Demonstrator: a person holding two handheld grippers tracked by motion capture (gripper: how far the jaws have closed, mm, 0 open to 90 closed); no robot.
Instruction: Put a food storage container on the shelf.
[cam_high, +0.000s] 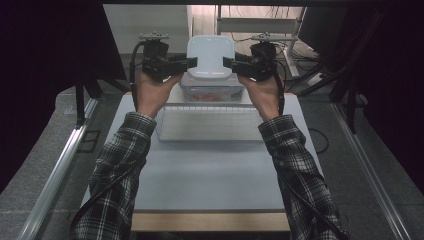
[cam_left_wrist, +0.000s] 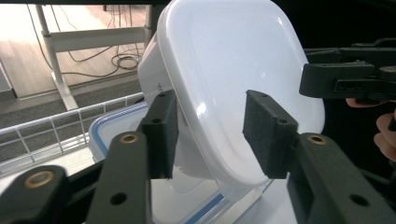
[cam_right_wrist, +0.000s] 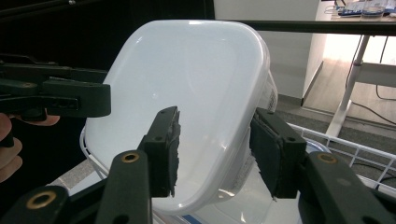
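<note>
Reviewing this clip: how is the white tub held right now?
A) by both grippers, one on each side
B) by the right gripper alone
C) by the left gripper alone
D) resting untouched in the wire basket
A: the high view shows the left gripper and right gripper meeting opposite edges of the white tub, lifted over a clear container.

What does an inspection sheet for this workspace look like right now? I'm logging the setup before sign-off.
Surface: pale table, bare near the person.
Job's things: white container held tilted between both grippers, above a clear container with reddish contents; wire basket in front.
Clutter: nothing seen.
Grippers: left gripper and right gripper each clamp an edge of the white container.
Cables: gripper cable trails along the left sleeve; loose cables on the floor.
Surroundings: dark curtains, desk frame.
</note>
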